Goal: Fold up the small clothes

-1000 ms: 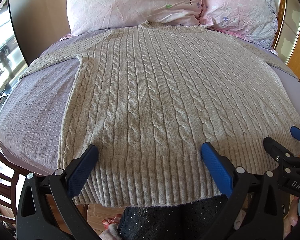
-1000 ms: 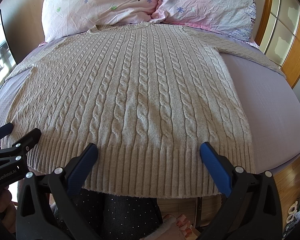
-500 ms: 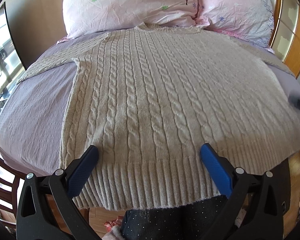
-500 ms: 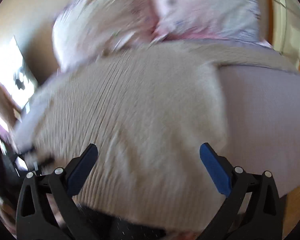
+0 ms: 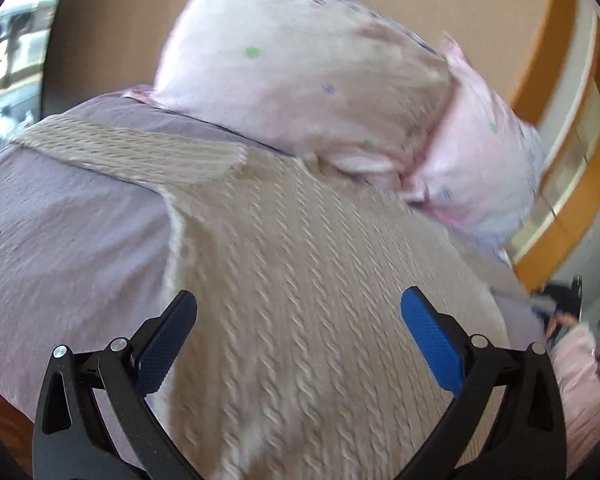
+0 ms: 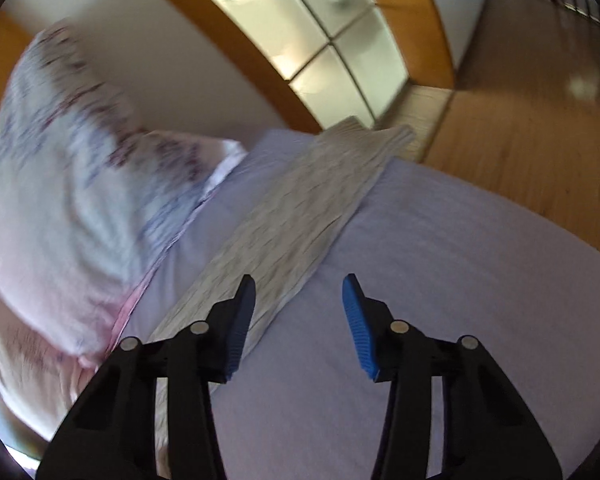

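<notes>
The left view alone shows the sweater (image 5: 300,280) body spread on the bed (image 5: 60,248), below the wide-open, empty left tool (image 5: 298,316). The right view shows only a sleeve (image 6: 300,208) running to upper centre, its near end under the right tool (image 6: 299,300), half open, empty.

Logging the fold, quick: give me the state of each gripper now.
Left gripper: open, holding nothing, above the sweater.
Right gripper: open, holding nothing, by the sleeve.

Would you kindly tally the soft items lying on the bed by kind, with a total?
Sweaters: 1, the beige cable-knit sweater
Pillows: 2, the left pillow and the right pillow
Bed sheets: 1, the lilac sheet
Total: 4
</notes>
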`<state>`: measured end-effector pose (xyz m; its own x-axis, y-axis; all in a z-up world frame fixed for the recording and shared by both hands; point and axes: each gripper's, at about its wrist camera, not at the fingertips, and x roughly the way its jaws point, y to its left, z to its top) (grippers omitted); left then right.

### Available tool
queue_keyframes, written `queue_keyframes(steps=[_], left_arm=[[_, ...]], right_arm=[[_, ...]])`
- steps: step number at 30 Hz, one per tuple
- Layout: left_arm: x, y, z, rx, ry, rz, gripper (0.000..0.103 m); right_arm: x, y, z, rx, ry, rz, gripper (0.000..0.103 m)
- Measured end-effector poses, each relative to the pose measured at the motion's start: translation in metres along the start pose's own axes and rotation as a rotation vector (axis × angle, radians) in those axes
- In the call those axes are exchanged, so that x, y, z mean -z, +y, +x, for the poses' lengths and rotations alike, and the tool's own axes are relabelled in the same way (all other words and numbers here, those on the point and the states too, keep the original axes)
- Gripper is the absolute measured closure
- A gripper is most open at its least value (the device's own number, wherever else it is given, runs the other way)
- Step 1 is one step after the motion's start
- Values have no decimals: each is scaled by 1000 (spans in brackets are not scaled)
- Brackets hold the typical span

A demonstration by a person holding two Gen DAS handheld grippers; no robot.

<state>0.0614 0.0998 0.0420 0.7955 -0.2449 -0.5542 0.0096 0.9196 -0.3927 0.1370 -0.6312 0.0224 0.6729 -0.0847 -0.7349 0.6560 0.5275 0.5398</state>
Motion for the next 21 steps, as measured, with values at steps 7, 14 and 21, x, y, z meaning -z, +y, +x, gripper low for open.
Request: queue_keyframes(steps=[7,14,21], left_arm=[[-28,40,0,-194,-85,-18,1],[-48,97,-7,-371,-56,-51,1],[-83,147,-16,-442,-71,-147,1]], right_arm=[[-23,-13,31,14,-69,84,82],[-13,35,-4,-47,-204,-96,97],[109,219,-95,-455,-213,-600,97]])
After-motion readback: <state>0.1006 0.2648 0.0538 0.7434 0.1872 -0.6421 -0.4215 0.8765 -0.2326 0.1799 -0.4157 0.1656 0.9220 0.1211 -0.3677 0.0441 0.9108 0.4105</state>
